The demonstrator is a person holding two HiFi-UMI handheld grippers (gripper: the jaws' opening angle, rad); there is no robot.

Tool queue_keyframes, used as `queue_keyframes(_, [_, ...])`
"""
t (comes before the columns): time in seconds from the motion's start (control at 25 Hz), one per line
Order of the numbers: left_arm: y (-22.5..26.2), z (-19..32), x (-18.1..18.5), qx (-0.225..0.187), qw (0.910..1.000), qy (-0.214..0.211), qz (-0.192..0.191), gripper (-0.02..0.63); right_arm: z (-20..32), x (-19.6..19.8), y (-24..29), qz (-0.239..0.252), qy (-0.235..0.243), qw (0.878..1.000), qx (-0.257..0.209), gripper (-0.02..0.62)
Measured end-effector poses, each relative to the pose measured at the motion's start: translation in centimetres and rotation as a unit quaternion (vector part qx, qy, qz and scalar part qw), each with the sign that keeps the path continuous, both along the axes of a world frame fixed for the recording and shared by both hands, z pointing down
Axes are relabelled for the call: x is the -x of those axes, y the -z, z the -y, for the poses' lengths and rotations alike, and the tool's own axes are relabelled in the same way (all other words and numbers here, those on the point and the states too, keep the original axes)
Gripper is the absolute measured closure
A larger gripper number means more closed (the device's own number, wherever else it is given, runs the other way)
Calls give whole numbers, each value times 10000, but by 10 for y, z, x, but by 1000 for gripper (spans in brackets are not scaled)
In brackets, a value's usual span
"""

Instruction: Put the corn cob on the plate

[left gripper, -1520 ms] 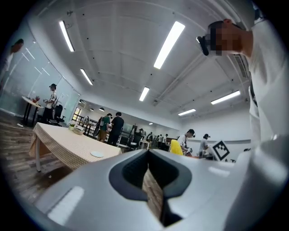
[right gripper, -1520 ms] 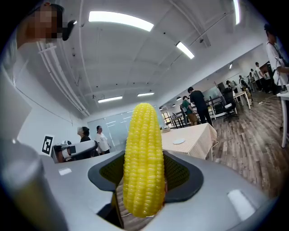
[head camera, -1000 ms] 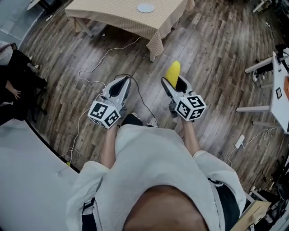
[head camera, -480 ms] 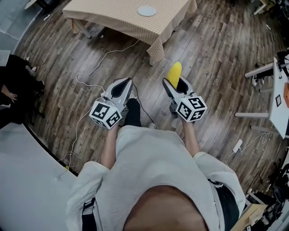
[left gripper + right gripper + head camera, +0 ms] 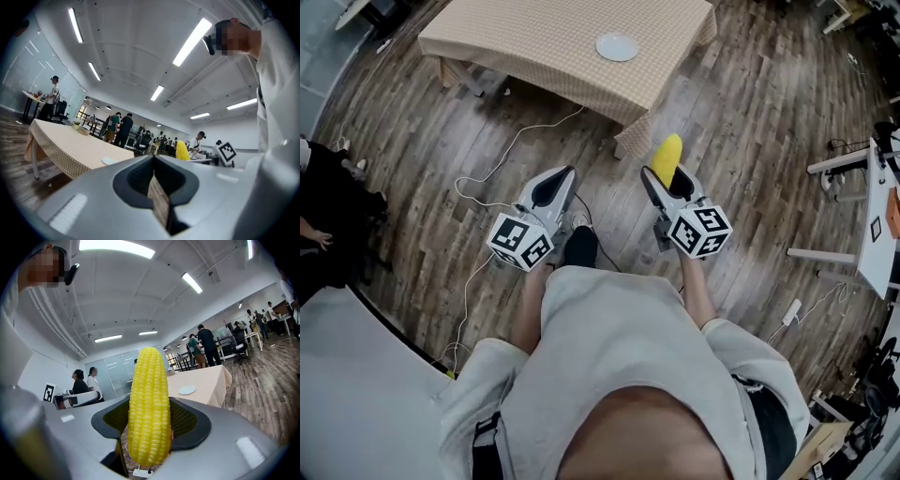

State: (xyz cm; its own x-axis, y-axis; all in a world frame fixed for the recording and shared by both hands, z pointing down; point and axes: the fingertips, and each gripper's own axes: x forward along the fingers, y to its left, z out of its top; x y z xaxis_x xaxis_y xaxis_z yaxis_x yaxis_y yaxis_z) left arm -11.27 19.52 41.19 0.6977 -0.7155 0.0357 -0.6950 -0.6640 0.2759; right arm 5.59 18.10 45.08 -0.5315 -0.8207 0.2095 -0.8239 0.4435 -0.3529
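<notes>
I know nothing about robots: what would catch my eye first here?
The bright yellow corn cob stands out, clamped in the right gripper. Ahead stands a table under a checked cloth, a small pale plate on it. The left gripper is shut and empty.

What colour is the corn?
Yellow. The corn cob shows best in the right gripper view.

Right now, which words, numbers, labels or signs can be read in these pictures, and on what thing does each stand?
No word or number can be read.
cube of the left gripper: square black-and-white markers, no letters.
cube of the right gripper: the same.
corn cob, plate: no print.
small dark label on the white desk: too small to read.
</notes>
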Motion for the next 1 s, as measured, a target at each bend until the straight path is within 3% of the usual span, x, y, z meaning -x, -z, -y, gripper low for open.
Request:
queue_keyframes(0.28, [14,101,51,-92,9997,-230,14,598,95,43,12,-56,-283,9996,-10,344])
queue_keyframes(0.44, [11,137,65,-14,9994,-354,-33,598,124,55,10,-72,-425,9990,64,344])
queue_keyframes(1.0, [-3,167,61,145,9967,-785,-173,598,140,54,4,-116,-834,9963,172,344])
